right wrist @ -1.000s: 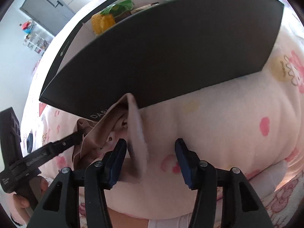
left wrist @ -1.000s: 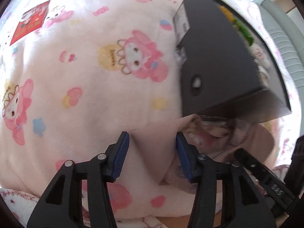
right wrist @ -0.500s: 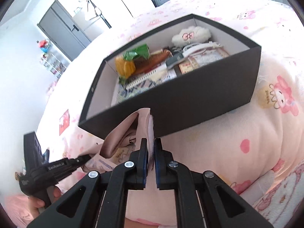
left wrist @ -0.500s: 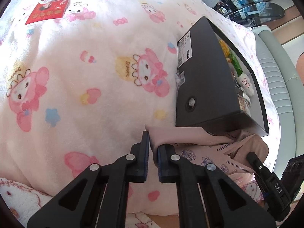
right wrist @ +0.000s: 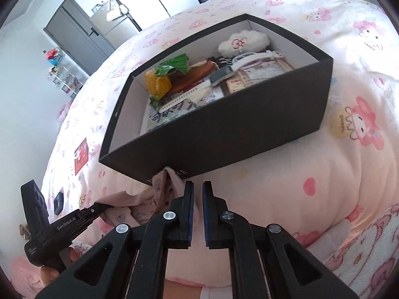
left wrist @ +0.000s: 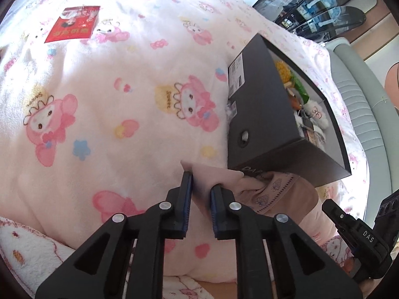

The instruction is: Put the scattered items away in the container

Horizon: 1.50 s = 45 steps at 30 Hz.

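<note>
Your left gripper (left wrist: 201, 190) is easing open on one corner of the cloth (left wrist: 279, 191), the right gripper (right wrist: 197, 194) seemingly pinching the other; it could slip before clearing the wall. The box (right wrist: 249, 129), at twelve o'clock, already holds corn (right wrist: 158, 83), a comb, cards and a fluffy pouch (right wrist: 244, 41).

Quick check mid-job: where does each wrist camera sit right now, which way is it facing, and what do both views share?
Left wrist: on the left gripper, looking down its fingers at the pink cloth it pinches; jaws opening; right gripper at lower right.
Right wrist: on the right gripper, shut on the cloth's other end, facing the open black box; left gripper and a hand at lower left.
Shared: cloth, box, blanket.
</note>
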Tool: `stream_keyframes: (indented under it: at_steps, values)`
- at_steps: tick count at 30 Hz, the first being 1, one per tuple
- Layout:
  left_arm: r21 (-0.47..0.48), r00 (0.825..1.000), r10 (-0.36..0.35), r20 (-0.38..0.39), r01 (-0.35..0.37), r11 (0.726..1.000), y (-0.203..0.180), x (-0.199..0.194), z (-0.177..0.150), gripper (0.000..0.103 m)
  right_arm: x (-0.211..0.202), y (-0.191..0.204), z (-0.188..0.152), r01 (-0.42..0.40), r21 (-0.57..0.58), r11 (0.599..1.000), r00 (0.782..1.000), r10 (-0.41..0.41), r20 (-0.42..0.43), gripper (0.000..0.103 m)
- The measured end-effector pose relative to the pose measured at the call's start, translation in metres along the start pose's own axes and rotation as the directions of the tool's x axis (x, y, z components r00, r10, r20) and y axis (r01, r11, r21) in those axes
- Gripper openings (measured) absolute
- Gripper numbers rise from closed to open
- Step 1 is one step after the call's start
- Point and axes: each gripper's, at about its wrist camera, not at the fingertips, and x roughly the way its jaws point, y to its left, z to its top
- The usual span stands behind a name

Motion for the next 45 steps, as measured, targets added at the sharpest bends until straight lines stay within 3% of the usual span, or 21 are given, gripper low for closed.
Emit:
stream_keyframes:
  at_steps: [2, 6, 12, 17, 18, 20, 22, 24, 27, 28, 29, 31, 35, 39, 40, 41, 45]
  values:
    - [-0.025, 1.0, 0.001, 0.029, -0.001, 1.0, 0.003, -0.002, 0.003, 0.016, 0.013, 0.009, 0.0, -0.024, -0.052, 0.998, 0.999, 0.022, -0.049, 0.005]
    - [-0.07, 1.0, -0.022, -0.002, 0.022, 0.997, 0.012, 0.006, 0.007, 0.018, 0.028, 0.025, -0.009, -0.065, -0.106, 0.992, 0.992, 0.052, -0.118, 0.005]
    - [-0.022, 0.995, -0.096, -0.013, 0.096, 0.995, -0.003, 0.015, 0.003, 0.029, 0.03, 0.026, -0.014, 0.047, -0.114, 0.992, 0.99, -0.061, -0.127, 0.005]
    - [0.071, 0.981, -0.115, -0.158, 0.128, 0.989, -0.032, 0.043, -0.005, 0.043, 0.024, 0.007, -0.013, 0.076, -0.072, 0.995, 0.988, -0.085, -0.13, 0.005]
    - [0.098, 0.977, -0.094, -0.192, 0.115, 0.988, -0.04, 0.05, -0.007, 0.044, 0.025, 0.006, -0.012, 0.082, -0.076, 0.994, 0.987, -0.092, -0.132, 0.005]
    - [0.193, 0.971, 0.02, -0.238, 0.027, 0.981, -0.058, 0.066, -0.016, 0.046, 0.027, 0.005, -0.012, 0.097, -0.077, 0.992, 0.986, -0.106, -0.131, 0.006]
    - [0.251, 0.968, 0.124, -0.22, -0.067, 0.966, -0.069, 0.078, -0.028, 0.046, 0.024, 0.004, -0.012, 0.115, -0.072, 0.991, 0.986, -0.123, -0.116, 0.006]
    - [0.259, 0.966, 0.162, -0.202, -0.107, 0.96, -0.072, 0.083, -0.035, 0.046, 0.022, 0.004, -0.011, 0.134, -0.075, 0.988, 0.985, -0.141, -0.103, 0.006]
    - [0.238, 0.966, 0.184, -0.183, -0.138, 0.961, -0.07, 0.082, -0.036, 0.037, 0.021, 0.003, -0.012, 0.146, -0.097, 0.985, 0.983, -0.155, -0.093, 0.015]
    - [0.234, 0.964, 0.196, -0.18, -0.151, 0.96, -0.068, 0.082, -0.036, 0.019, 0.021, 0.002, -0.013, 0.125, -0.101, 0.987, 0.986, -0.135, -0.097, 0.021]
    - [0.222, 0.964, 0.191, -0.186, -0.148, 0.964, -0.066, 0.081, -0.035, 0.009, 0.021, 0.002, -0.013, 0.097, -0.108, 0.989, 0.989, -0.108, -0.105, 0.028]
    - [0.182, 0.969, 0.148, -0.2, -0.112, 0.977, -0.061, 0.077, -0.034, 0.007, 0.027, 0.004, -0.013, 0.068, -0.119, 0.991, 0.989, -0.082, -0.124, 0.036]
    - [0.162, 0.978, 0.088, -0.19, -0.057, 0.985, -0.063, 0.058, -0.032, 0.004, 0.034, 0.011, -0.014, 0.053, -0.125, 0.991, 0.988, -0.071, -0.137, 0.038]
    - [0.158, 0.988, -0.006, -0.156, 0.031, 0.987, -0.071, 0.03, -0.029, 0.004, 0.056, 0.01, -0.016, 0.029, -0.089, 0.996, 0.985, -0.043, -0.165, 0.037]
    - [0.16, 0.989, -0.012, -0.148, 0.036, 0.986, -0.073, 0.026, -0.028, 0.004, 0.061, 0.007, -0.016, 0.021, -0.069, 0.997, 0.985, -0.032, -0.168, 0.032]
    - [0.163, 0.99, -0.01, -0.141, 0.033, 0.986, -0.074, 0.023, -0.025, 0.004, 0.064, 0.005, -0.017, 0.022, -0.054, 0.998, 0.986, -0.031, -0.165, 0.013]
    - [0.158, 0.99, 0.014, -0.14, 0.008, 0.987, -0.068, 0.015, -0.022, 0.004, 0.049, 0.002, -0.017, 0.043, -0.063, 0.997, 0.994, -0.049, -0.095, 0.007]
